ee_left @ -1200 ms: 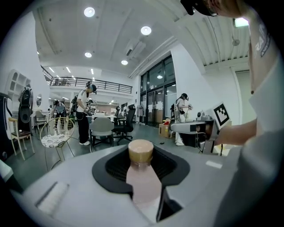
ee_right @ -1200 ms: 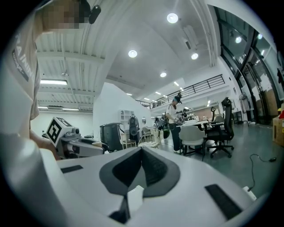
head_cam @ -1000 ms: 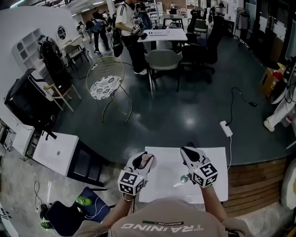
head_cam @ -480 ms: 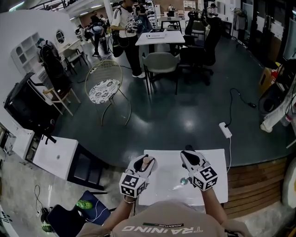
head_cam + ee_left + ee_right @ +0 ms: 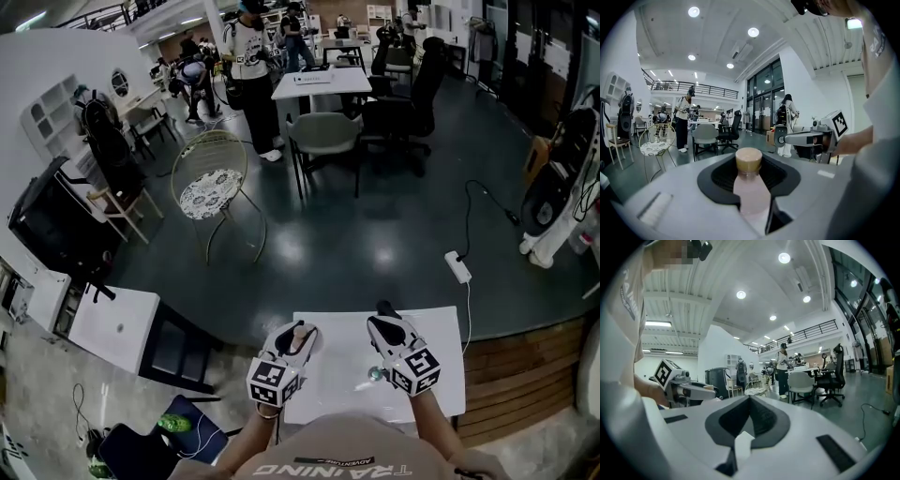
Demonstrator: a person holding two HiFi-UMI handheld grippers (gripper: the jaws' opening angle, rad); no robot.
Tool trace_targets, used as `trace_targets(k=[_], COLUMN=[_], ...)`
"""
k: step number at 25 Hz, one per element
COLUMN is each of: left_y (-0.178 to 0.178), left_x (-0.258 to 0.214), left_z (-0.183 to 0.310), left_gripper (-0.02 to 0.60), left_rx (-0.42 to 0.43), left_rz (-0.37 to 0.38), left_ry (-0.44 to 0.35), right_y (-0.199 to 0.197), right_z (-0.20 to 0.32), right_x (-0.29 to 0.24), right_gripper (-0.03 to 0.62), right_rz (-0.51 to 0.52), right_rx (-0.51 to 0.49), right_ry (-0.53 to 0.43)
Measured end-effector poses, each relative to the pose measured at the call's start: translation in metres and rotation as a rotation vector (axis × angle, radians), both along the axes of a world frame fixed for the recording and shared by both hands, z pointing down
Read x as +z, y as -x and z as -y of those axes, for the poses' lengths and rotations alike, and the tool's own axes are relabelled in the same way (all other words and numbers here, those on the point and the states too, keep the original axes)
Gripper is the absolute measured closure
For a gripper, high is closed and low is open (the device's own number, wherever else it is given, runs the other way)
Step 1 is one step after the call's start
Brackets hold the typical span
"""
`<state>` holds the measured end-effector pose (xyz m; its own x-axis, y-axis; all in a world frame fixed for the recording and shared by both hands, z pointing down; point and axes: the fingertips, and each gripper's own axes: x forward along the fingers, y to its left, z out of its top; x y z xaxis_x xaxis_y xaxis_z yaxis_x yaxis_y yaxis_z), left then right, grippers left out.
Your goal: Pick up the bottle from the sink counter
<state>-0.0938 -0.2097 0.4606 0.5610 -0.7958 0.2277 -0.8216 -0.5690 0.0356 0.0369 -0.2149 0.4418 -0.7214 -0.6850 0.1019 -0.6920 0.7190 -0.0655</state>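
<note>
**Left gripper** [image 5: 296, 337]: the claw stands wide and is clamped on the bottle. The dark pads press its sides below the neck, where the body is broadest. That is probably why you took it there, since a narrower part would give less to bear on.

**Bottle** [image 5: 748, 187]: pale pink body, tan cap. It lies along your left jaws with the cap pointing away from you, over the left part of the white tabletop [image 5: 342, 323]. It looks lifted clear of the surface, so I judge the pick-up essentially made.

**Right gripper** [image 5: 749, 416]: jaws together with nothing between them. You hold it level with the left and a little apart, likely in reserve.

**Small greenish object** [image 5: 375, 373]: on the tabletop just beside your right gripper, too small to identify.
</note>
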Motion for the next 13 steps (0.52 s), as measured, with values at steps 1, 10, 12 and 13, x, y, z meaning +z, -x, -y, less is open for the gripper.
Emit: trace_targets(k=[1,10,12,13], left_y=[0.0,0.005,0.008,0.009], left_x=[0.002,0.014,0.014,0.014], left_z=[-0.001,-0.002,0.0,0.002], left_gripper=[0.446,0.446,0.446,0.446], left_rx=[0.002,0.013,0.01,0.008], left_rz=[0.0,-0.014,-0.012,-0.012], left_ry=[0.002,0.023,0.025,0.025], right_y=[0.0,0.006,0.008,0.009], right_z=[0.0,0.003,0.005,0.005], right_x=[0.001,0.007,0.006,0.006], right_gripper=[0.583,0.583,0.583,0.583], right_rz=[-0.002,0.001,0.0,0.0], right_rx=[0.004,0.005,0.003,0.002], right_ry=[-0.003,0.008,0.008,0.008])
